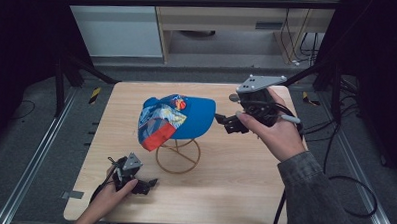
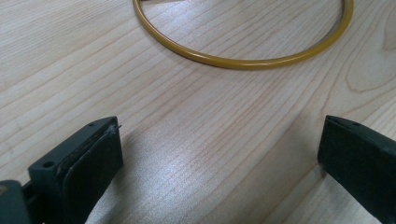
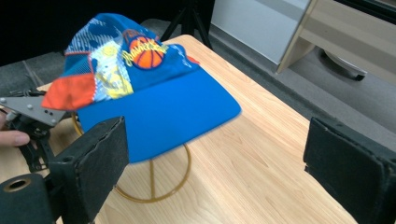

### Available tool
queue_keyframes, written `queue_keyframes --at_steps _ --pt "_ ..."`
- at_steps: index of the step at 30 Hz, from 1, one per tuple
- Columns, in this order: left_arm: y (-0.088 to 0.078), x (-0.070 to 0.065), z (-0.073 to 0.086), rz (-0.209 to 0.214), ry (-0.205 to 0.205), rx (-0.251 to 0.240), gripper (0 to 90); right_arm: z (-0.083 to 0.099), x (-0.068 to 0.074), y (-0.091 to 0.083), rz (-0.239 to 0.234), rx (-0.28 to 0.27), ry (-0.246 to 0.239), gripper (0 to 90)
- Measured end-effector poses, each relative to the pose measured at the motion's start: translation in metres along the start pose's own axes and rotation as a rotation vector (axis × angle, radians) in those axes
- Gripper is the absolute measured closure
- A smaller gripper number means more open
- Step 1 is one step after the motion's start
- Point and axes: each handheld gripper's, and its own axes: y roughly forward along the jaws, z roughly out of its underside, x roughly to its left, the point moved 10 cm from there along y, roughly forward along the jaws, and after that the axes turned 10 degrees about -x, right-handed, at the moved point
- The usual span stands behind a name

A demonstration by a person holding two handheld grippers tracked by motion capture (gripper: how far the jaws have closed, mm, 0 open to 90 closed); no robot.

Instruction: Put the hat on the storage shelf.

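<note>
The blue cap point(image 1: 178, 119) sits on a yellow wire stand point(image 1: 178, 156) mid-table point(image 1: 234, 178), brim pointing right toward the right gripper point(image 1: 225, 122), long axis running left-right. That gripper hovers just off the brim tip, jaws wide apart. The left gripper point(image 1: 146, 184) rests near the front edge, jaws apart too, just short of the stand's ring. There's a basketball patch point(image 3: 148, 52) on the front; its lettering is too blurry to read.

A lab recording rig: black curtains point(image 1: 18, 60), floor rails point(image 1: 32, 156) and loose cables point(image 1: 351, 197) surround the wooden table point(image 1: 244, 183).
</note>
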Motion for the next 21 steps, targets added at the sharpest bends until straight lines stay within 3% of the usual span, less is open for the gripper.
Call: queue_keyframes --at_steps 7,14,21 --pt "0.000 0.000 0.000 0.000 0.000 0.000 0.0 0.014 -0.010 -0.007 0.024 0.015 0.009 7.5" --pt "0.000 0.000 0.000 0.000 -0.004 -0.001 0.0 0.042 -0.018 -0.012 0.038 0.041 0.033 8.2" --pt "0.000 0.000 0.000 0.000 -0.001 0.004 0.0 0.067 -0.023 -0.015 0.046 0.067 0.028 8.6"
